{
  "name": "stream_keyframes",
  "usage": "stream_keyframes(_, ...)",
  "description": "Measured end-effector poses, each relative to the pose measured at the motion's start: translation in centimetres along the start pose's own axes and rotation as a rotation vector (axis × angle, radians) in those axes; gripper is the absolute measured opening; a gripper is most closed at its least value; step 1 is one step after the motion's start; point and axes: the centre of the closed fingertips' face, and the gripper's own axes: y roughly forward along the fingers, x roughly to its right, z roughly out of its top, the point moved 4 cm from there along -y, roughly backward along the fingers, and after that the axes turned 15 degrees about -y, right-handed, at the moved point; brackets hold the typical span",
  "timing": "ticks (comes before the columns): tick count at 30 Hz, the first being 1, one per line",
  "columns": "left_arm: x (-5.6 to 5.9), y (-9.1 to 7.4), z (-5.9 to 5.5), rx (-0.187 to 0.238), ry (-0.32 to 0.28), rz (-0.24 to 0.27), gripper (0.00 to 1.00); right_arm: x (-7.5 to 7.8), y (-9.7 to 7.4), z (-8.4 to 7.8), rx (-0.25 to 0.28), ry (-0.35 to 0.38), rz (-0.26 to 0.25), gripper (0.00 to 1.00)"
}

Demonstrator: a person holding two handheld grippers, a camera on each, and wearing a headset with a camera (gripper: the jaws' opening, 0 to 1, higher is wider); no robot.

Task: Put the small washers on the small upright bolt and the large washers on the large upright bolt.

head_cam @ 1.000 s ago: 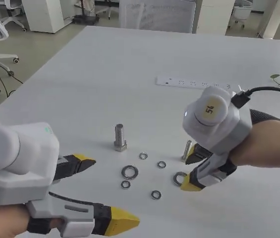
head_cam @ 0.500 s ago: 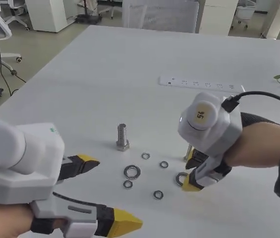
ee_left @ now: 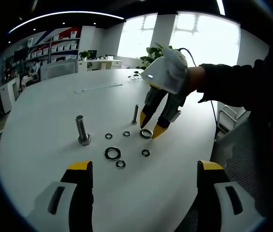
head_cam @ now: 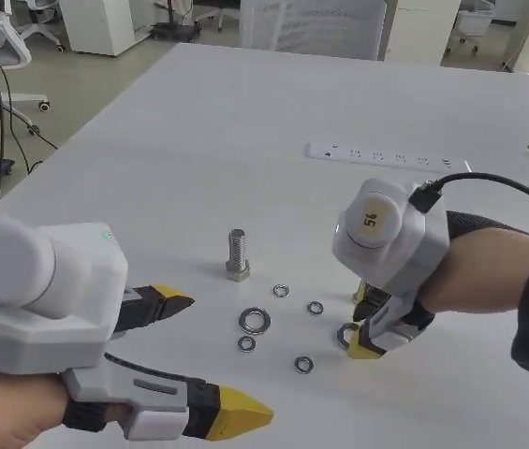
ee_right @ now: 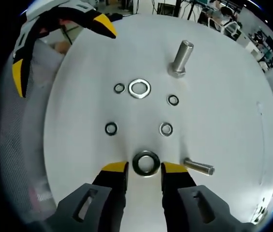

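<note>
Loosely, the right gripper point(ee_right: 144, 166) straddles one large washer point(ee_right: 136, 163).

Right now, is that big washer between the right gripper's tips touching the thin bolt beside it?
Apart. The right gripper view shows bare table and a yellow jaw tip between this large washer and the small bolt.

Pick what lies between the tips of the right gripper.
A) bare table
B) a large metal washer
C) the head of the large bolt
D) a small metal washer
B: in the right gripper view the large silver metal washer lies flat on the white table, between the open yellow tips of the right gripper.
</note>
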Motion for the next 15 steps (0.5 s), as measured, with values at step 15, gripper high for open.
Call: stream_keyframes(15, 0.0, 0.03, 0.12, 0.006, 0.0, 0.001, 0.88, 0.22, 0.21, -0.24, 0.002, 0.001, 0.044, 0.27)
